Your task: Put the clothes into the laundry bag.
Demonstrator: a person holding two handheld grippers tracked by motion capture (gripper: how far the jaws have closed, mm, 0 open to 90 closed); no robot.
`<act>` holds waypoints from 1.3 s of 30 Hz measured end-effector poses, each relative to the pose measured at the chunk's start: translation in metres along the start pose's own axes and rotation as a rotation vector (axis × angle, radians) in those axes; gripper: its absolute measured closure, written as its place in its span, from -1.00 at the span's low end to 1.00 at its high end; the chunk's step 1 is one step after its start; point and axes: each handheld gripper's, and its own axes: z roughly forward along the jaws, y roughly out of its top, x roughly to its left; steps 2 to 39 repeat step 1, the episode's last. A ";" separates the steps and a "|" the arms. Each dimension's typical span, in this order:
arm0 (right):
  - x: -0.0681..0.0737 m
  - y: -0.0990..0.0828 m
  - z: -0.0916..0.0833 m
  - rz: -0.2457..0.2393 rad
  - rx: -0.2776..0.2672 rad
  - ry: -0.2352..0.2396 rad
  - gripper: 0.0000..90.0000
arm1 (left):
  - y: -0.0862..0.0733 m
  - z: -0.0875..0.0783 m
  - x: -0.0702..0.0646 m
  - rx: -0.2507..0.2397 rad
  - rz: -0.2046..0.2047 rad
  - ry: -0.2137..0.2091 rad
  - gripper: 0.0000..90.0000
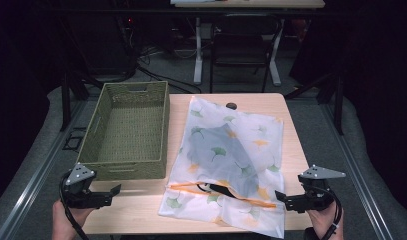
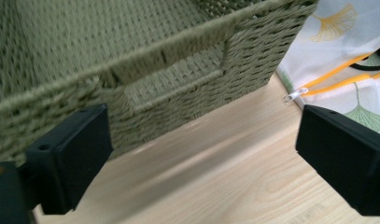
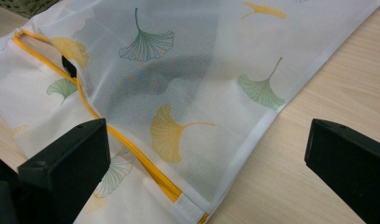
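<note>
Jaws wide, mesh bag [image 1: 231, 160] between grippers.

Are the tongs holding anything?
No, nothing is held. The left tongs and right tongs are open over the table, beside the mesh bag.

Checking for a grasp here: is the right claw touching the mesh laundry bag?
Apart. In the right gripper view the right claw stands wide open, with its jaws hovering above the mesh laundry bag; neither pad presses on the fabric.
</note>
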 end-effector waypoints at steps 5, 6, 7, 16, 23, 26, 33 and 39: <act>0.000 0.000 0.001 -0.007 0.006 0.003 -1.00 | 0.000 0.001 0.000 0.004 0.005 0.003 -0.98; 0.000 0.000 0.001 -0.007 0.006 0.003 -1.00 | 0.000 0.001 0.000 0.004 0.005 0.003 -0.98; 0.000 0.000 0.001 -0.007 0.006 0.003 -1.00 | 0.000 0.001 0.000 0.004 0.005 0.003 -0.98; 0.000 0.000 0.001 -0.007 0.006 0.003 -1.00 | 0.000 0.001 0.000 0.004 0.005 0.003 -0.98; 0.000 0.000 0.001 -0.007 0.006 0.003 -1.00 | 0.000 0.001 0.000 0.004 0.005 0.003 -0.98; 0.000 0.000 0.001 -0.007 0.006 0.003 -1.00 | 0.000 0.001 0.000 0.004 0.005 0.003 -0.98; 0.000 0.000 0.001 -0.007 0.006 0.003 -1.00 | 0.000 0.001 0.000 0.004 0.005 0.003 -0.98; 0.000 0.000 0.001 -0.007 0.006 0.003 -1.00 | 0.000 0.001 0.000 0.004 0.005 0.003 -0.98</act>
